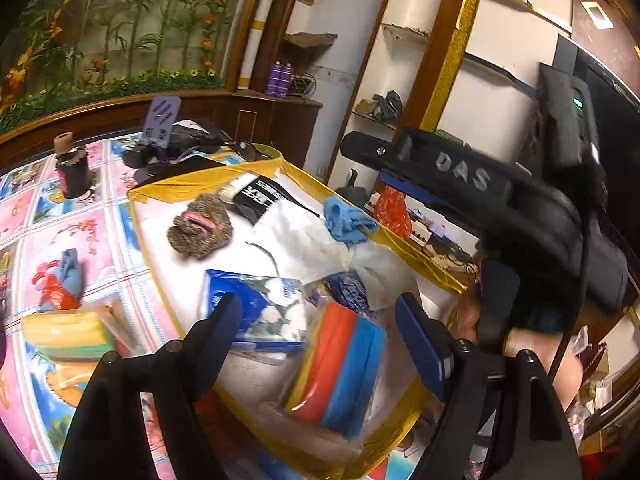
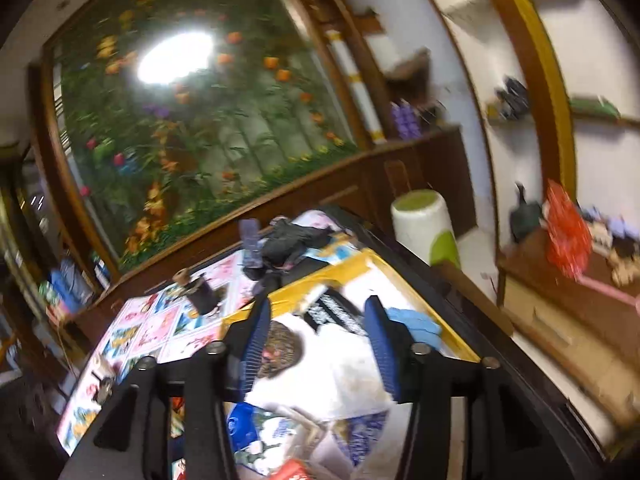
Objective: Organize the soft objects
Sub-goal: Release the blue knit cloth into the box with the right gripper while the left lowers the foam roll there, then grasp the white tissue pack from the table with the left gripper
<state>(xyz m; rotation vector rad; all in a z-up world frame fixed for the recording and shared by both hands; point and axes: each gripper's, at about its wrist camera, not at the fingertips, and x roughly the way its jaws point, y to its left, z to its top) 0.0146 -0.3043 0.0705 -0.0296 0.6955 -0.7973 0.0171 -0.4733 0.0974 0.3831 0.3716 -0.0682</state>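
left gripper [image 1: 316, 320]: jaws spread wide and empty, hovering over the sponge pack, likely just after letting go.
right gripper [image 2: 316, 344]: jaws apart, nothing between them, above the mat's middle.
sponge pack [image 1: 340, 364]: yellow, red and blue sponges in clear wrap, on the near end of the yellow-edged mat [image 1: 138, 216], the gathering spot.
tissue pack [image 1: 260, 312]: on the mat, just beside the sponges.
knitted scrubber [image 1: 200, 226]: mid-mat.
blue cloth [image 1: 348, 220]: at the mat's far right edge.
writing: "das" on the right gripper's body; other labels too blurred to read.
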